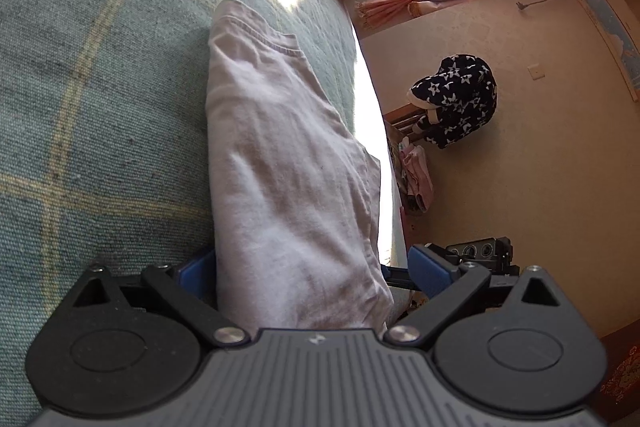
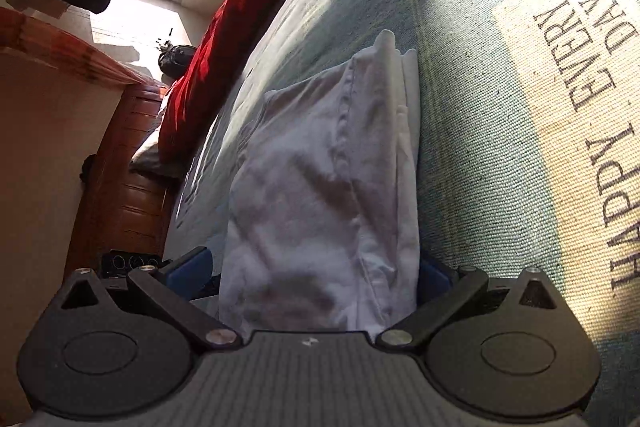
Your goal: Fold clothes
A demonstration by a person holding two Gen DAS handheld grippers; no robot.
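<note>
Step in hand looks like letting go of a finished fold: best to keep both sets of jaws wide and draw straight back along the cloth so no layer drags or springs open. The left gripper [image 1: 310,271] stands spread wide, the folded pale garment [image 1: 280,163] lying between its blue pads [image 1: 428,273] on the green plaid bedcover [image 1: 80,87], unpinched. The right gripper [image 2: 314,273] is likewise released, the garment between its fingers, stacked edges toward the right pad.
</note>
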